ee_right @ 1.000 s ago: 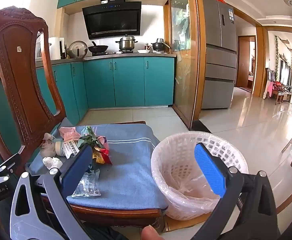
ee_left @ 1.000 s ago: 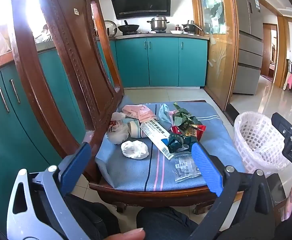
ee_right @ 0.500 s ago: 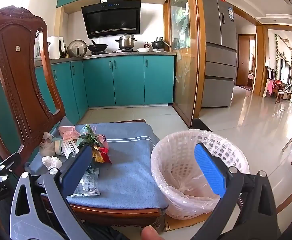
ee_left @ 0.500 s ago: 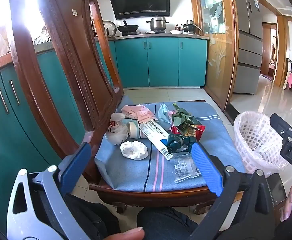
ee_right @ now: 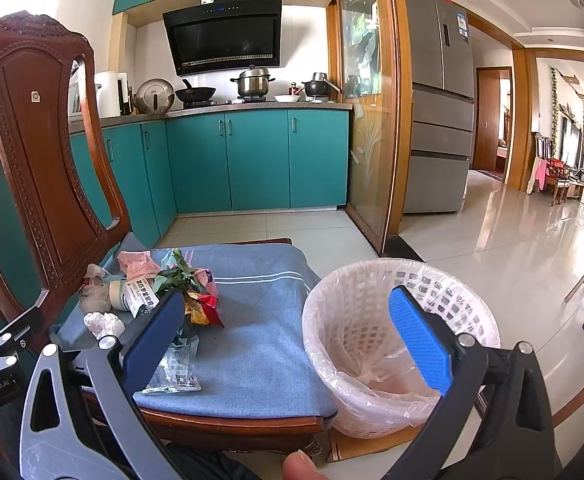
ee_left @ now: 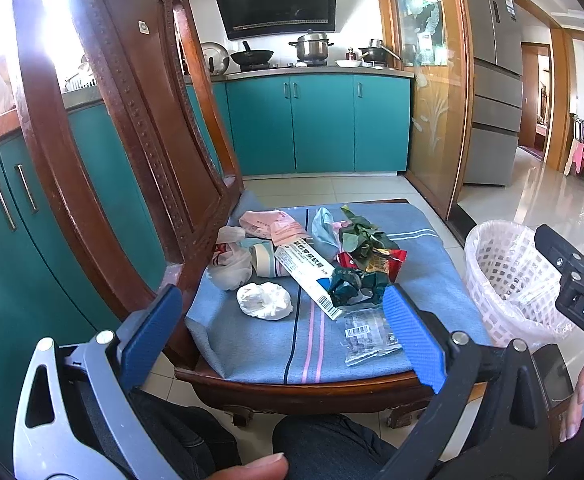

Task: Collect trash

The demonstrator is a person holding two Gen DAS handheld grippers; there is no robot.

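1. Your left gripper (ee_left: 281,334) hangs in front of the chair's near edge, its blue fingers (ee_left: 412,338) spread wide with nothing between them.
2. Your right gripper (ee_right: 287,340) also has its fingers (ee_right: 420,344) spread wide and empty; one finger lines up with the seat, the other with the basket.
3. Nearest the left fingers, a clear wrapper (ee_left: 372,334) lies flat at the near right corner of the blue cushion (ee_left: 251,344).
4. Just beyond it sit a crumpled white tissue (ee_left: 263,300) and a dark green wrapper (ee_left: 352,286), with a long white box (ee_left: 306,276) lying slantwise between them.
5. Farther back, the rest of the trash clusters toward the chair back (ee_left: 139,128): a white plastic bag (ee_left: 227,260), pink paper (ee_left: 269,226), green leaves (ee_left: 362,236) and a red snack packet (ee_left: 388,258).
6. The white basket (ee_right: 376,280), lined with a thin plastic bag, stands on the floor just beside the seat's right edge; I cannot make out any trash inside.
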